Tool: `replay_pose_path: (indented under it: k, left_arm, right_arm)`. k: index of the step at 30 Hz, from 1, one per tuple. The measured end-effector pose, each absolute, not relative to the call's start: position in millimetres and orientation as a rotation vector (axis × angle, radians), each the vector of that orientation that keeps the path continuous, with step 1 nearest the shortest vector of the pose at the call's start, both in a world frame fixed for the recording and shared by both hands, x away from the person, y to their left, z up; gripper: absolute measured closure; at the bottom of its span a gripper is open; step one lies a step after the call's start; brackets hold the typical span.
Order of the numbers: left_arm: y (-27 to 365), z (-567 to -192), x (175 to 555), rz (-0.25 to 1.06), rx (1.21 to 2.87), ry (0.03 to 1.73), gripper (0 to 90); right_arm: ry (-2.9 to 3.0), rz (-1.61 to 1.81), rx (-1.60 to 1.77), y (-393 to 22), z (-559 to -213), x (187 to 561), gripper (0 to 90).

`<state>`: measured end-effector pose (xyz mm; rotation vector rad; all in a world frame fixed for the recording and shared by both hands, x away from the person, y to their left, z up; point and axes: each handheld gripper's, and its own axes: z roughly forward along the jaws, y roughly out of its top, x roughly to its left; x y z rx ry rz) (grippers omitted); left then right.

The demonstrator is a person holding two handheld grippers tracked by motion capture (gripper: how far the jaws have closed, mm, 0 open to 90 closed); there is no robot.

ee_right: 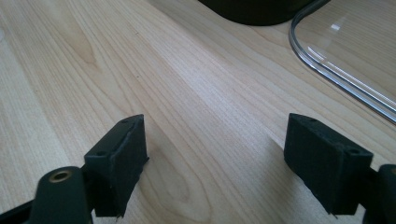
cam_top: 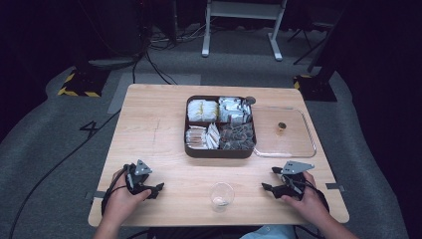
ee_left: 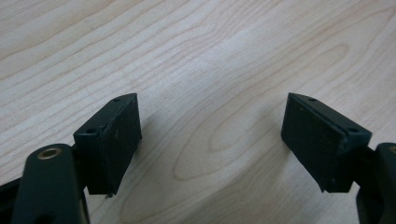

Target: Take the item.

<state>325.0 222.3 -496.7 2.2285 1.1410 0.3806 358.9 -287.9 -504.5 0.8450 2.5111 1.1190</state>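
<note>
Currently on tabletop [cam_top: 159, 124]: compartment snack box [cam_top: 220, 152] centre-far, clear lid [cam_top: 286, 134] flat beside its right. Clear plastic cup [cam_top: 222, 194] upright, mouth up, axis vertical, near front edge between grippers. Left gripper [cam_top: 149, 189], right gripper [cam_top: 271, 186]: jaws spread, empty. Approach cup level, squeeze gently mid-wall.

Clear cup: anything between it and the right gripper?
No. In the high view, bare wooden table separates the clear cup from the right gripper, whose jaws stand open and empty.
</note>
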Motion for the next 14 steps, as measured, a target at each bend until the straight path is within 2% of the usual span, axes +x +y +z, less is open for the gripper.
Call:
replay_pose_path:
  k: [5, 14]
  left_arm:
    - [224.5, -505.0, 327.9, 0.411, 2.172, 1.102, 8.2]
    - [224.3, -504.9, 327.8, 0.416, 2.173, 1.109, 7.7]
  right_arm:
    - [2.512, 1.119, 0.846, -287.9, -504.5, 358.8, 21.3]
    - [2.511, 1.119, 0.845, -287.9, -504.5, 358.9, 21.3]
